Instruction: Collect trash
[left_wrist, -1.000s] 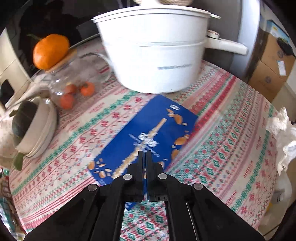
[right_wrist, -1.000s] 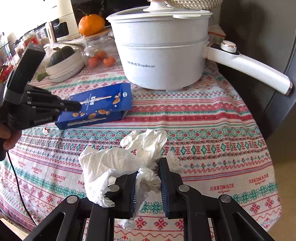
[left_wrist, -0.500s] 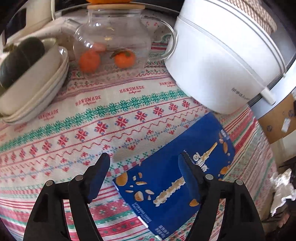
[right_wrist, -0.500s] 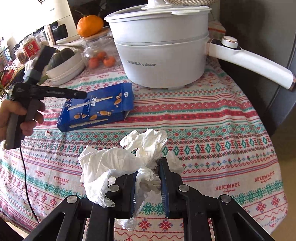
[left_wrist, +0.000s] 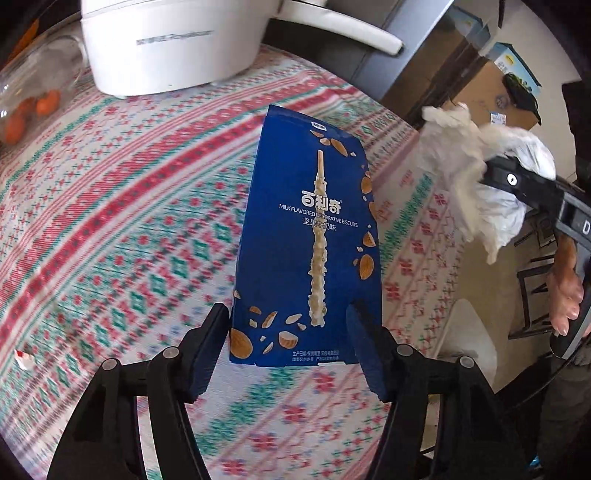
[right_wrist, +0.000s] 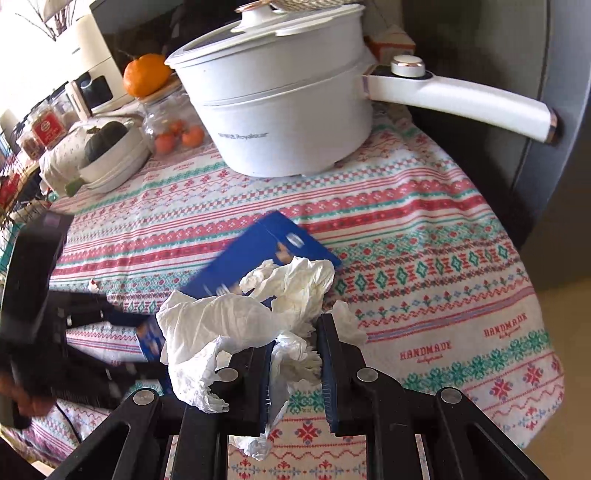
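Left gripper: your left gripper (left_wrist: 286, 339) points down at the near end of the blue biscuit box (left_wrist: 306, 240); its jaws are closing, one on each side of the box end, and the pads do not seem to press on it yet
Right gripper: your right gripper (right_wrist: 295, 354) has narrow jaws clamped on the crumpled white tissue (right_wrist: 251, 314); the paper bulges out above and to the left of the fingers
Biscuit box: it lies flat on the patterned tablecloth (left_wrist: 129, 221), printed face up, its far end toward the white electric pot (right_wrist: 280, 107); in the right wrist view it is partly covered by the tissue
Tissue: in the left wrist view it hangs beyond the table edge, right of the box, with your hand (left_wrist: 565, 288) on the gripper handle below it
Small scrap: a little white and red piece (left_wrist: 23, 359) lies on the cloth, left of the left gripper
Background: a glass jar with small oranges (right_wrist: 177, 136) stands beside the pot, and one orange (right_wrist: 144, 74) sits on its lid
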